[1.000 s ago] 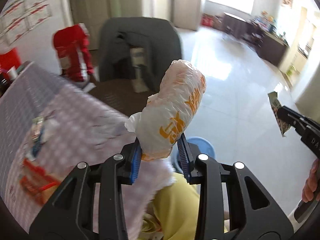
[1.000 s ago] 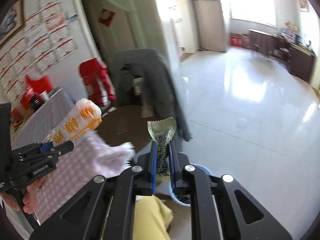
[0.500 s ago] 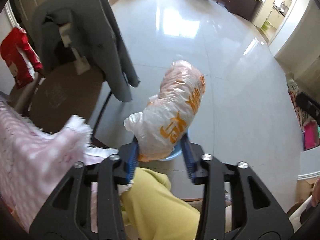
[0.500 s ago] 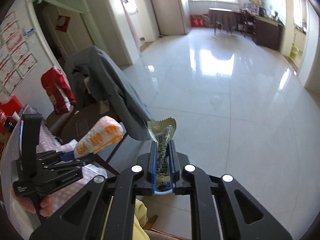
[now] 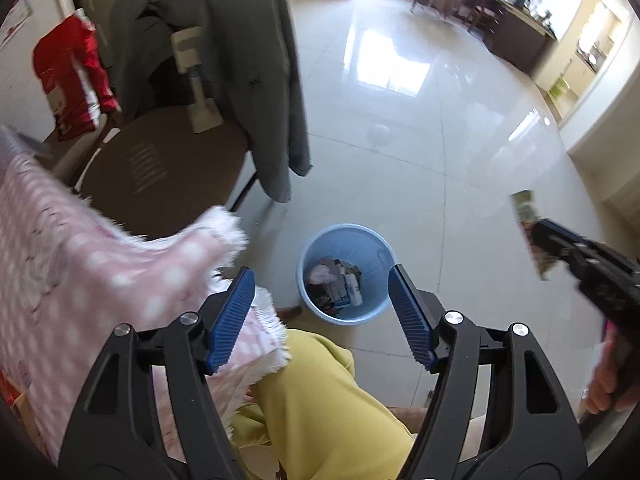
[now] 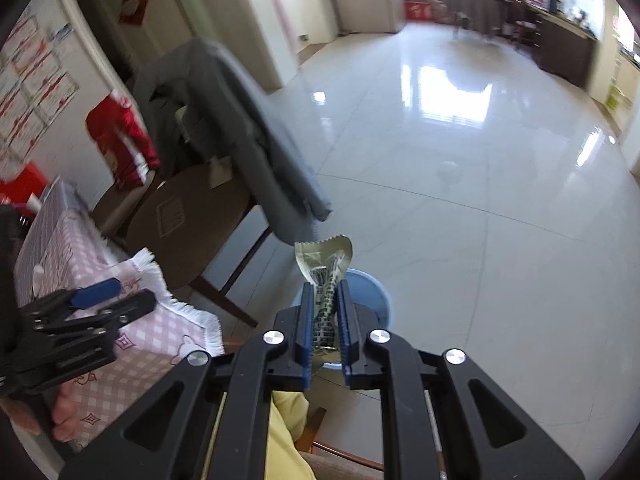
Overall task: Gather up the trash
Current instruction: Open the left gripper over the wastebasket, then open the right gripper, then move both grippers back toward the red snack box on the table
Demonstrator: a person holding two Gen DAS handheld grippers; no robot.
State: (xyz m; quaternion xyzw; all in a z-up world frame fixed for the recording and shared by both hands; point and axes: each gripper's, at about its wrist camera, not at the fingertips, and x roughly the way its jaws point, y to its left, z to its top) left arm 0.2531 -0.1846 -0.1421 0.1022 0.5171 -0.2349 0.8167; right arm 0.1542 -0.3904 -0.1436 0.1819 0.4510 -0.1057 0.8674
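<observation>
Foil wrapper (image 6: 325, 276), light and crinkly, sits pinched low in opening right claw (image 6: 325, 312); left claw (image 5: 322, 312) opening, empty, above bin (image 5: 347, 236).

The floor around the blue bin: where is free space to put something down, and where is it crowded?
Bare tiles lie beyond and to the right of the blue bin, as far as the dark cabinets. Left is crowded: the round brown chair seat with its hanging grey coat and the pink tablecloth. The bin already holds trash.
</observation>
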